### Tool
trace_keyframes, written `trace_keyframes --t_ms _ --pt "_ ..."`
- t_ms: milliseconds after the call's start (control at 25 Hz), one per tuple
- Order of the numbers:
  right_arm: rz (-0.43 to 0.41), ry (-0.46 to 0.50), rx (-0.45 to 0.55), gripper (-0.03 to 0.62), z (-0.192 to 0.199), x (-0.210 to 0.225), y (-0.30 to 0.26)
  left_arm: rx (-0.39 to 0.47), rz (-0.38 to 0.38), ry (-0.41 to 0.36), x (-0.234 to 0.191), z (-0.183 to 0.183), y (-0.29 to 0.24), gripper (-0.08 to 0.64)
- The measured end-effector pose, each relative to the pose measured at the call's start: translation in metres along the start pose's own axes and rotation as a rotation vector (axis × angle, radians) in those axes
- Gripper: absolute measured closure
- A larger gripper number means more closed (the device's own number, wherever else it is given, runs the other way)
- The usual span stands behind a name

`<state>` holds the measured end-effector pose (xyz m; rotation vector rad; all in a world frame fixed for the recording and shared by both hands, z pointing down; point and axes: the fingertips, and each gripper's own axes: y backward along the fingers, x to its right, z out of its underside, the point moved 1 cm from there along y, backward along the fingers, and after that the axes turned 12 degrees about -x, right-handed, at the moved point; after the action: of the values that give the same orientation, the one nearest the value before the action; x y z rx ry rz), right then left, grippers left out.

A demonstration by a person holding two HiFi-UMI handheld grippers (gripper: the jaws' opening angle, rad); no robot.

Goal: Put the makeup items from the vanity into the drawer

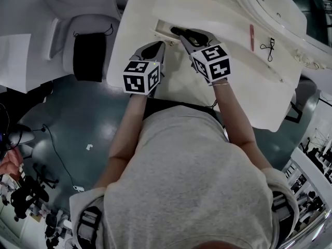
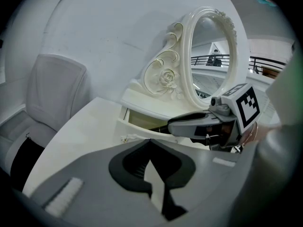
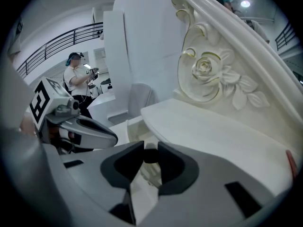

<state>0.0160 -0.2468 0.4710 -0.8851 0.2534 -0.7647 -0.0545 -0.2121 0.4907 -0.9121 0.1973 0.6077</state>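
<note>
Head view, vanity (image 1: 135, 45): a white top seen from above, with the mirror (image 1: 275, 7) at its far side.
Head view, drawer (image 1: 162, 29): it stands pulled open under the raised shelf.
Head view, right gripper (image 1: 180, 33): its tips reach into the open drawer.
Head view, left gripper (image 1: 157, 48): just beside the right one, over the table top in front of the drawer.
Head view, things on the top: a red slim item (image 1: 252, 37) and a black looped tool (image 1: 268, 48) lie near each other, well apart from the drawer.
Left gripper view, left gripper (image 2: 150, 143): the jaws are pressed together and nothing is between them.
Left gripper view, drawer (image 2: 137, 119): open, and the right gripper (image 2: 170, 126) points into it.
Right gripper view, right gripper (image 3: 150, 151): the jaws are clenched on a small dark item (image 3: 151, 156) at their tips, held at the drawer.
Right gripper view, left gripper (image 3: 111, 137): it is at the left, near the right gripper.
</note>
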Motion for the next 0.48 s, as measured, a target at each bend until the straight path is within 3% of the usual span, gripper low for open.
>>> trace_keyframes --t_ms 480 --pt "0.036 0.018 0.005 0.492 -0.0013 0.001 0.0003 0.007 0.006 -0.002 0.0028 -0.0038 -0.0012 0.551"
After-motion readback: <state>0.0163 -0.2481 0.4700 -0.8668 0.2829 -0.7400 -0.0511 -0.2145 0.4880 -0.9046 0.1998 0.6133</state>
